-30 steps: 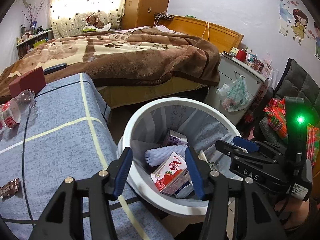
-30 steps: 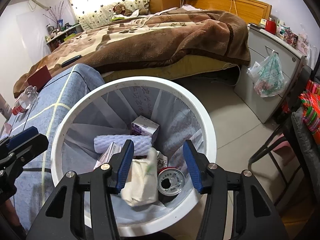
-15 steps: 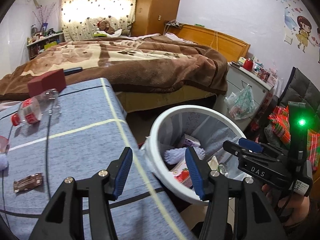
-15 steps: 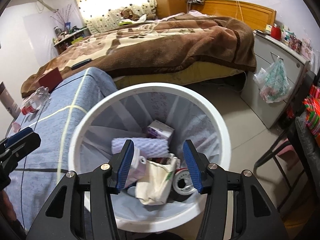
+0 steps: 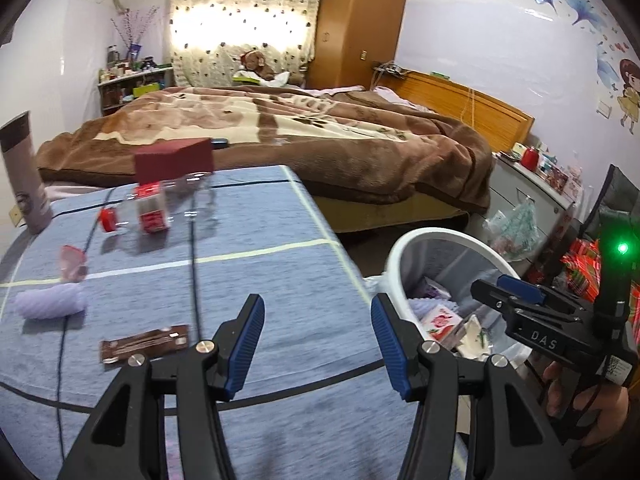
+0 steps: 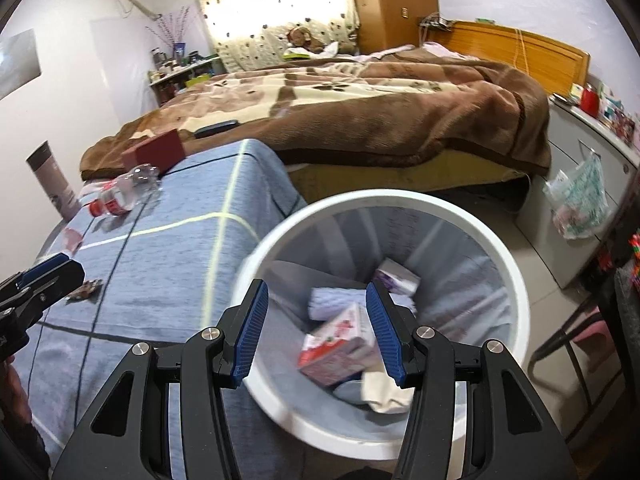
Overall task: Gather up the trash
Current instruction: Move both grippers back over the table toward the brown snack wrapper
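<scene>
Left tool (image 5: 316, 336) and right tool (image 6: 316, 330), both tilted downward, jaws apart, empty.

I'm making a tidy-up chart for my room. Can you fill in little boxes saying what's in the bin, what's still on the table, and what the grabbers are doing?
bin: round white plastic bin, beside table
in bin: strawberry carton, purple box
on table: clear plastic bottle with red cap, brown wrapper, lilac roll
table: blue-grey cloth
left gripper: open, empty
right gripper: open, empty
</scene>
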The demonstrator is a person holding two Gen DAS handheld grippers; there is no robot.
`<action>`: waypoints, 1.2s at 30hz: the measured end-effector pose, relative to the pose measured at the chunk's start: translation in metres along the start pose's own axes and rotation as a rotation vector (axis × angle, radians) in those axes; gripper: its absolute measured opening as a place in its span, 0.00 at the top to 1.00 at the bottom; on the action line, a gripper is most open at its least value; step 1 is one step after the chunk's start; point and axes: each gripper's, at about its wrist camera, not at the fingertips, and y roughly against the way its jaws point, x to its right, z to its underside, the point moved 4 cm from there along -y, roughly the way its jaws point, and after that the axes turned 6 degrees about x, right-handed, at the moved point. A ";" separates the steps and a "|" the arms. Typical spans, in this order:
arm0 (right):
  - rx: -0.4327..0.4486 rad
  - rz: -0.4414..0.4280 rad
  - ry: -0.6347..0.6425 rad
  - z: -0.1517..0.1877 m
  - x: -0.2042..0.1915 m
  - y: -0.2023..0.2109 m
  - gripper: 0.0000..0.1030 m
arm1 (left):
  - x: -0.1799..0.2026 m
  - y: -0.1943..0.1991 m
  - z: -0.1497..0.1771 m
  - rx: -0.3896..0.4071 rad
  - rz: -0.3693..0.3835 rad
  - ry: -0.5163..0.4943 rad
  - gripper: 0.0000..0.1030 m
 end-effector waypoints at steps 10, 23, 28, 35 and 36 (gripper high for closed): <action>0.002 -0.075 0.081 0.002 -0.051 0.000 0.49 | -0.061 0.033 0.006 0.031 -0.089 0.066 0.44; -0.033 -0.261 0.199 0.012 -0.129 -0.004 0.49 | -0.155 0.068 0.025 0.035 -0.219 0.188 0.39; -0.038 -0.299 0.266 0.014 -0.160 -0.005 0.49 | -0.181 0.078 0.032 0.034 -0.254 0.212 0.39; -0.067 -0.376 0.347 0.018 -0.203 -0.014 0.49 | -0.213 0.085 0.036 0.028 -0.292 0.241 0.38; -0.073 -0.385 0.361 0.019 -0.209 -0.017 0.49 | -0.218 0.085 0.036 0.027 -0.294 0.245 0.38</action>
